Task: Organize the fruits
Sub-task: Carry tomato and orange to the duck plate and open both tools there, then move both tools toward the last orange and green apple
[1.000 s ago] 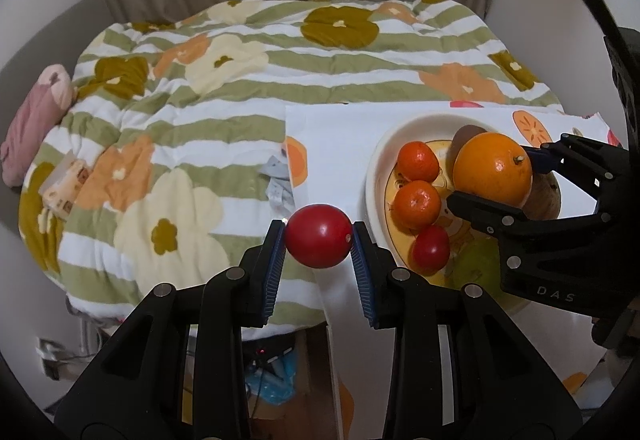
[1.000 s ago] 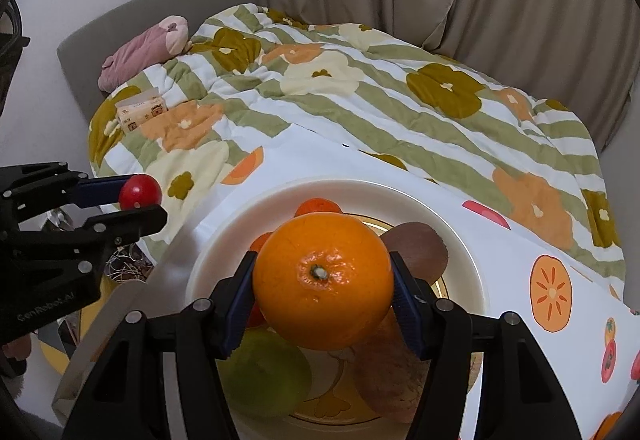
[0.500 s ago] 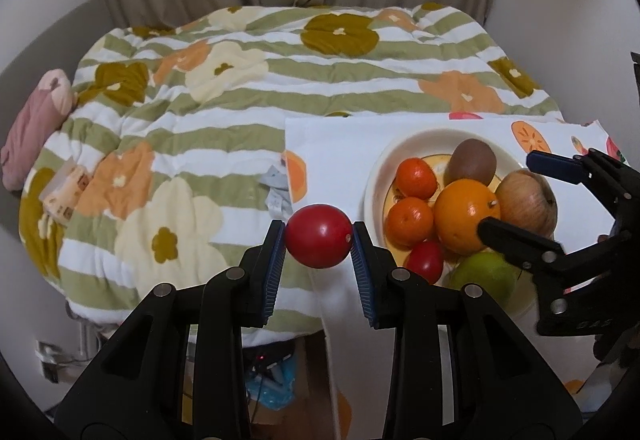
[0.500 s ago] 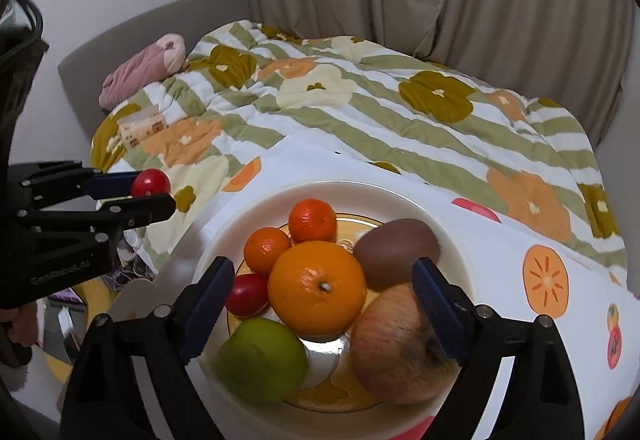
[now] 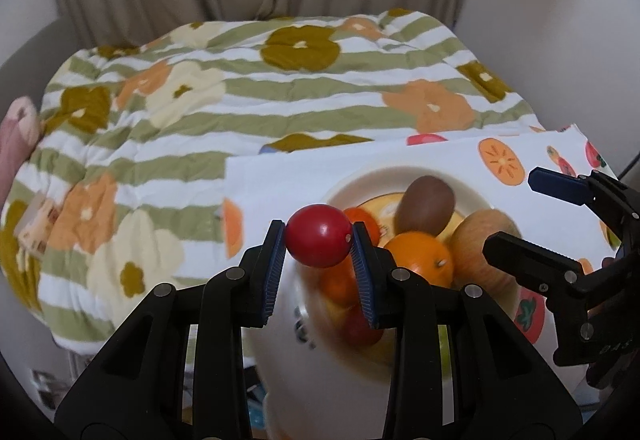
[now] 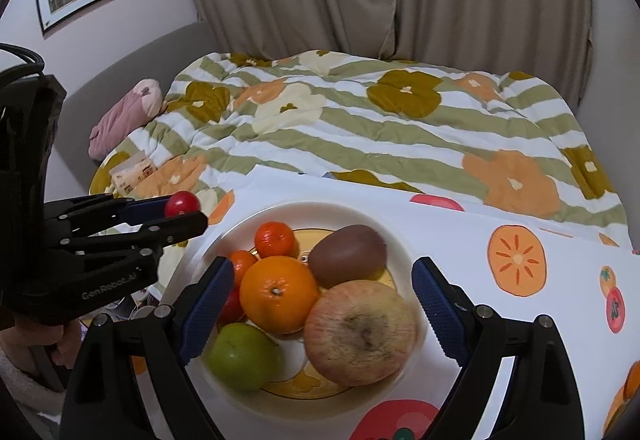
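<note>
Two grippers are hovering at the bowl (image 6: pixel 224 240): the left gripper (image 5: pixel 319 236) is clamping a tomato (image 5: pixel 319 235). The right gripper (image 6: pixel 320 314) is gaping, empty, over the orange (image 6: pixel 279 294) and apple (image 6: pixel 360 332), crowding the plate.

**Plate of fruit at the near edge of the bed**

A plate (image 6: pixel 362 209) sits on the tablecloth (image 6: pixel 460 236) laid across the near part of the quilt (image 6: pixel 360 128). In it, the orange (image 6: pixel 279 294) lies at the middle, the kiwi (image 6: pixel 347 255) to its far right, the apple (image 6: pixel 362 332) near right, the pear (image 6: pixel 242 356) near left, two mandarins (image 6: pixel 275 239) far left. My left gripper (image 6: pixel 182 209) carries a tomato (image 6: pixel 183 203) at the plate's left rim; my right gripper (image 6: pixel 320 316) straddles the plate. A pillow (image 6: pixel 124 116) lies far left.
</note>
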The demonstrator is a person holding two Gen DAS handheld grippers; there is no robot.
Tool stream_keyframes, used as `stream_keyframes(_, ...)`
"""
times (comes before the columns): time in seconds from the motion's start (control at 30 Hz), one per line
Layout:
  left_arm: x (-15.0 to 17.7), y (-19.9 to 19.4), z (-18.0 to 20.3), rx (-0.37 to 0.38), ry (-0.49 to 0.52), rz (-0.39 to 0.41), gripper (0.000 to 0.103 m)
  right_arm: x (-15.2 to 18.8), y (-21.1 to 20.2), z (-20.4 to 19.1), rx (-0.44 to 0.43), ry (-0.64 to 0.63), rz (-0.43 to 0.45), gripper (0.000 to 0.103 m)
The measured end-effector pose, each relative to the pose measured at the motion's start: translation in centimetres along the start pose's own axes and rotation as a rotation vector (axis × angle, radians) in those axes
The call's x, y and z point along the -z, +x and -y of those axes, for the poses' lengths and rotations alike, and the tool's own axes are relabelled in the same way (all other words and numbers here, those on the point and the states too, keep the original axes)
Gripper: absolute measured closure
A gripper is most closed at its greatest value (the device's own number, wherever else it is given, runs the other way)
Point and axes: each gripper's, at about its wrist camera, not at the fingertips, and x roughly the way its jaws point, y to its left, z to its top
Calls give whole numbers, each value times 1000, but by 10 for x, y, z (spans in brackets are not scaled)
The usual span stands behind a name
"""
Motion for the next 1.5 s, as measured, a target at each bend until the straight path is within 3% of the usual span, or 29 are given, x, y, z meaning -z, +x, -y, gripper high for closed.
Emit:
stream_keyframes(0.33, -19, 34, 32, 65, 94, -70, 65, 3, -10, 32, 61, 86, -7, 14)
stream_keyframes(0.5, -23, 37, 43, 44, 129, -63, 65, 5, -18, 40, 77, 111, 2, 14)
stream_keyframes(0.57, -23, 37, 45, 43, 145, -61, 55, 6, -20, 42, 79, 116, 4, 14)
stream_keyframes(0.63, -22, 33, 48, 19, 159, -42, 0, 7, -21, 43, 79, 119, 4, 14)
stream_keyframes(0.73, -19, 16, 48, 26, 166, 27, 0, 8, -22, 43, 78, 117, 4, 14)
stream_keyframes(1.1, -18, -14, 63, 1, 156, 25, 0, 2, -55, 44, 73, 91, 42, 14)
stream_keyframes(1.5, -27, -61, 126, -5, 179, 86, 0, 0, -123, 69, 81, 85, 113, 14)
